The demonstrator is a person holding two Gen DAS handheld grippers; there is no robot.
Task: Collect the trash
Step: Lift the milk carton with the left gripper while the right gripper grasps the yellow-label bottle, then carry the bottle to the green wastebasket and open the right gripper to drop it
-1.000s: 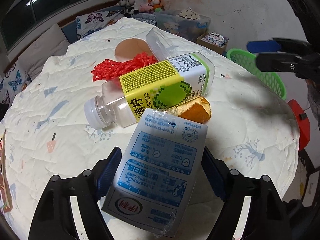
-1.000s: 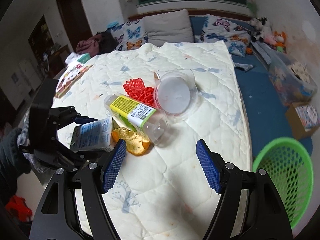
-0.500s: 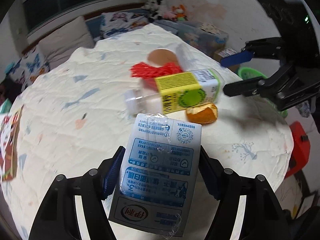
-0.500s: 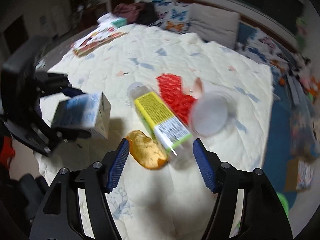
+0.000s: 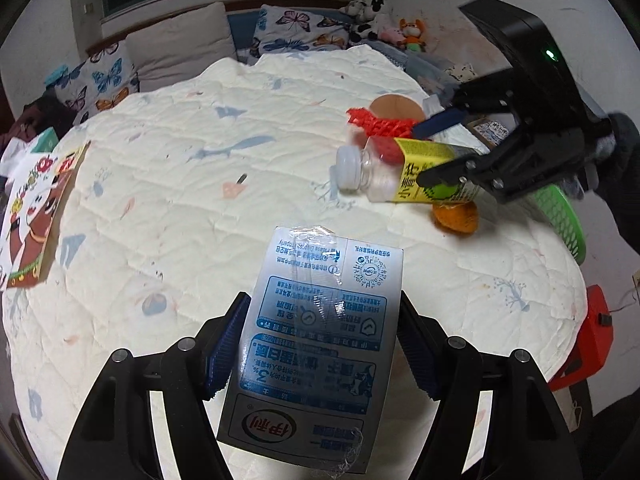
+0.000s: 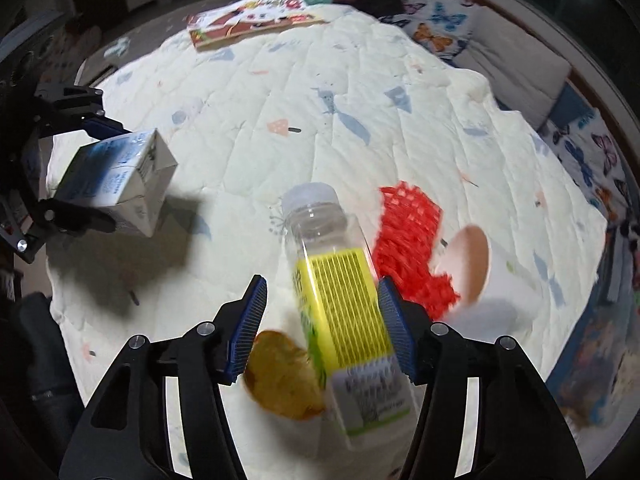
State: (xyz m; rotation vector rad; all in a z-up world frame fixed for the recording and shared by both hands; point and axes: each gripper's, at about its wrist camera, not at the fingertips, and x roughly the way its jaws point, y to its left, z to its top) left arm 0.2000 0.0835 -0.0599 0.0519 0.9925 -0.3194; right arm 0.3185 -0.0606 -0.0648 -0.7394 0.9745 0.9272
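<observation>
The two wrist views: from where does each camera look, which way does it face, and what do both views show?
Left wrist view: sits on the left hand-held gripper, looks across the quilted bed; its fingers clamp the milk carton, the right hand-held gripper opposite.
Right wrist view: sits on the right hand-held gripper, faces back; its open fingers straddle the plastic bottle.
Shared: carton, bottle, orange peel, red mesh.

Quilted cream bedcover bears: plastic bottle (on its side), orange peel, red netting, paper cup, picture book.
</observation>
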